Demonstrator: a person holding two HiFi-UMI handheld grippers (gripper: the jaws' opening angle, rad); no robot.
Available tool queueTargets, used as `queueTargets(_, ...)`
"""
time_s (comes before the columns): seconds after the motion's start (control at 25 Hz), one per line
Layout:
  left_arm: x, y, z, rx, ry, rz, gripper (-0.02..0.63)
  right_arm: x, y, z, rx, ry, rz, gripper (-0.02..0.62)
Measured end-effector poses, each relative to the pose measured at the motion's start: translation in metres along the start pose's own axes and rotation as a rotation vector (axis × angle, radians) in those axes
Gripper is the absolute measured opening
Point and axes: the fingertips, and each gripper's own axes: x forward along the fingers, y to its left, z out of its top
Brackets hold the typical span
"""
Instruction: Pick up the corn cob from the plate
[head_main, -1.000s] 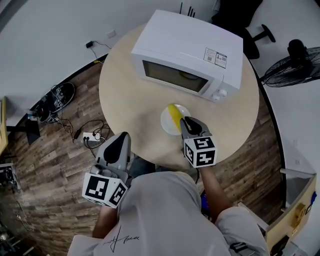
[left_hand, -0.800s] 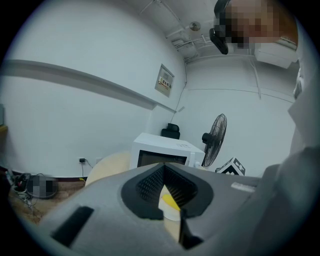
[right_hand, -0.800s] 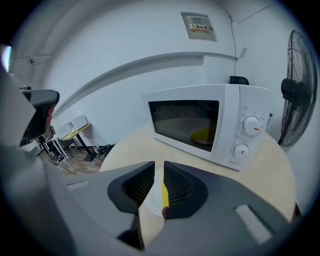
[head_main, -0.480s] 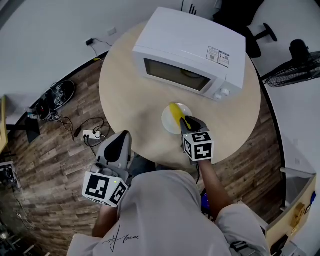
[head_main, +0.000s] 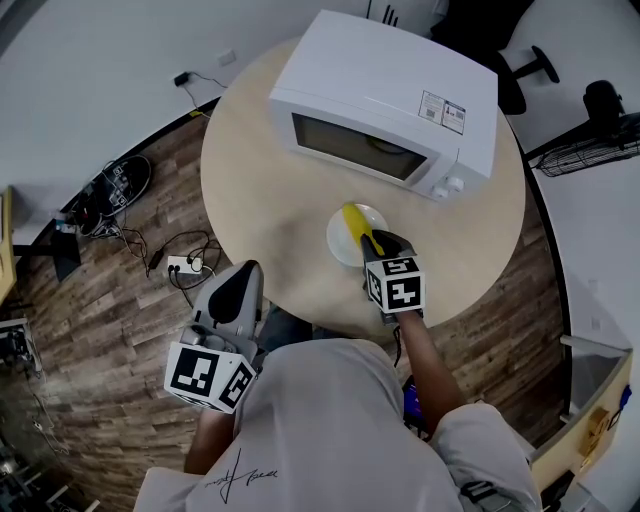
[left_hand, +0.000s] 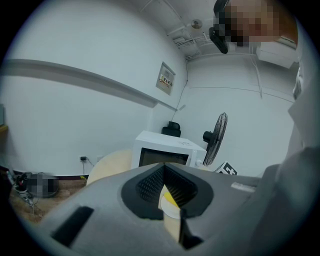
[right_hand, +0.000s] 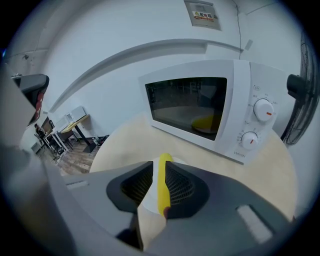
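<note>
A yellow corn cob (head_main: 355, 225) lies on a small white plate (head_main: 340, 248) on the round table, in front of the microwave. My right gripper (head_main: 378, 243) points down at the cob's near end. In the right gripper view the corn cob (right_hand: 163, 185) runs lengthwise between the opening jaws of the right gripper (right_hand: 156, 192). It lies close to the right pad, and the plate (right_hand: 149, 196) shows in the gap on its left. My left gripper (head_main: 243, 275) hangs off the table's near edge, shut and empty. From the left gripper (left_hand: 164, 187) the cob (left_hand: 169, 200) shows far off.
A white microwave (head_main: 385, 90) with its door closed stands on the round wooden table (head_main: 260, 190) behind the plate, something yellow inside it (right_hand: 206, 122). A fan (head_main: 585, 140) stands at the right. Cables and a power strip (head_main: 185, 270) lie on the floor at the left.
My right gripper has sunk toward the plate and now reaches around the cob's near end, its jaws a little wider. The left gripper has stayed put.
</note>
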Motion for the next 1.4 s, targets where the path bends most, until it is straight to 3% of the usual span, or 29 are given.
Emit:
queueTargets(0.44,0.003,0.005,-0.003,-0.001,0.019,0.009,-0.002,0.026,-0.007,-0.012,-0.023,0.068,-0.004,0.138)
queueTargets(0.6,0.002,0.009,-0.004,-0.005,0.03,0.019,-0.002,0.035,-0.009,-0.016,-0.049,0.1,-0.007,0.186)
queueTargets(0.88,0.005,0.012,-0.009,0.002,0.053,0.013,-0.002,0.049,-0.007,-0.02,-0.04,0.117,0.04,0.19)
queueTargets(1.08,0.006,0.014,-0.009,-0.009,0.055,0.012,-0.002,0.057,-0.011,-0.023,-0.062,0.135,0.027,0.195)
queueTargets(1.4,0.006,0.024,-0.012,-0.018,0.065,0.027,-0.002,0.071,-0.015,-0.044,-0.102,0.249,0.005,0.263)
